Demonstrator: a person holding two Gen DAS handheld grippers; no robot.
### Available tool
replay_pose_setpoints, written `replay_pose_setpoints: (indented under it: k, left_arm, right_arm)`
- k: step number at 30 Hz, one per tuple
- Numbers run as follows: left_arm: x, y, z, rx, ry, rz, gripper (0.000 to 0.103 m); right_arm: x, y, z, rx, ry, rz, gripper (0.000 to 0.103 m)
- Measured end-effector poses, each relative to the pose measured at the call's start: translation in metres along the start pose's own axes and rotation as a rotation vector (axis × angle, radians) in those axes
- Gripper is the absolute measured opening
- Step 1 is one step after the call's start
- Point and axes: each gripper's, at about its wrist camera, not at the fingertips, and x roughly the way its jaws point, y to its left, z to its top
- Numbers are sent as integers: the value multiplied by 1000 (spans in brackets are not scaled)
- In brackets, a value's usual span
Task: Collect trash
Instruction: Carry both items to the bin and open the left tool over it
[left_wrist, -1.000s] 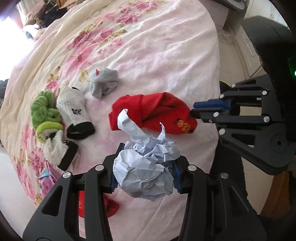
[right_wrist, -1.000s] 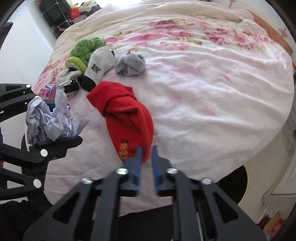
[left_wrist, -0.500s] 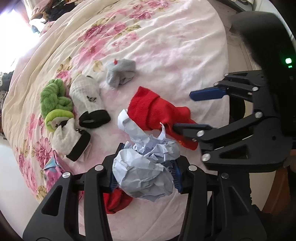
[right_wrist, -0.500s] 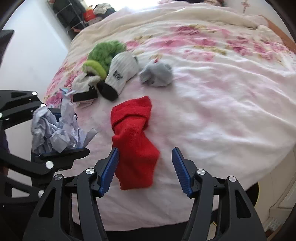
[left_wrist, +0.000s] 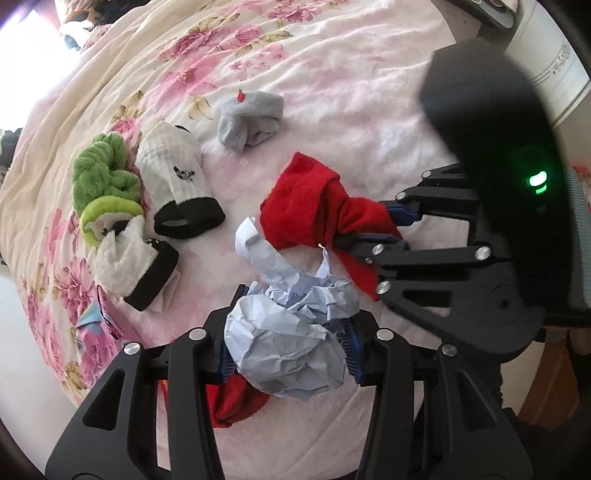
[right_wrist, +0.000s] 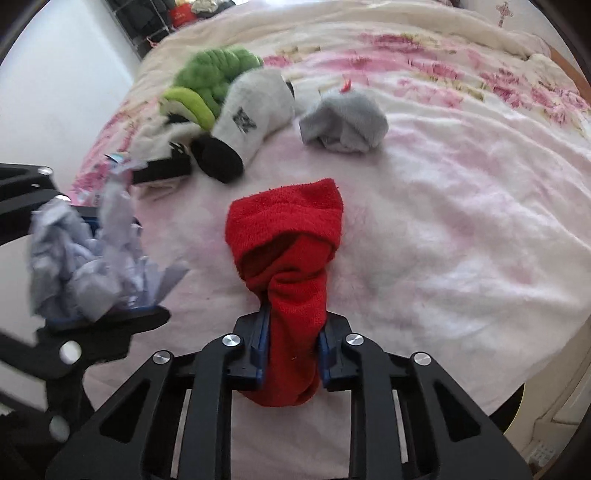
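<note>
The left gripper (left_wrist: 290, 354) clamps the paper wad (left_wrist: 288, 350). Beside the wad, the right gripper (right_wrist: 291, 350), open around the red sock (right_wrist: 291, 258) half a second ago, has just closed onto it. Beyond the sock lies the grey sock (right_wrist: 343, 122).

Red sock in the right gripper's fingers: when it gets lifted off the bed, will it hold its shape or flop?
Likely floppy: the red sock is soft terry, already bunched and narrowed where the right gripper pinches it. Its free cuff end will probably dangle. It looks light, and the fuzzy knit seems unlikely to slip.
</note>
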Motion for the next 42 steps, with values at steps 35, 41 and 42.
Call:
replay_pose_setpoints:
  k: [35, 41, 42]
  left_arm:
    - [21, -210, 104, 400, -28, -90, 46]
    - [49, -266, 127, 468, 13, -157, 46]
    - [53, -274, 130, 477, 19, -166, 46]
  right_arm:
    - [-176, -170, -136, 475, -250, -241, 17]
    - [-194, -207, -164, 566, -266, -314, 18]
    - [-195, -213, -167, 577, -264, -321, 18]
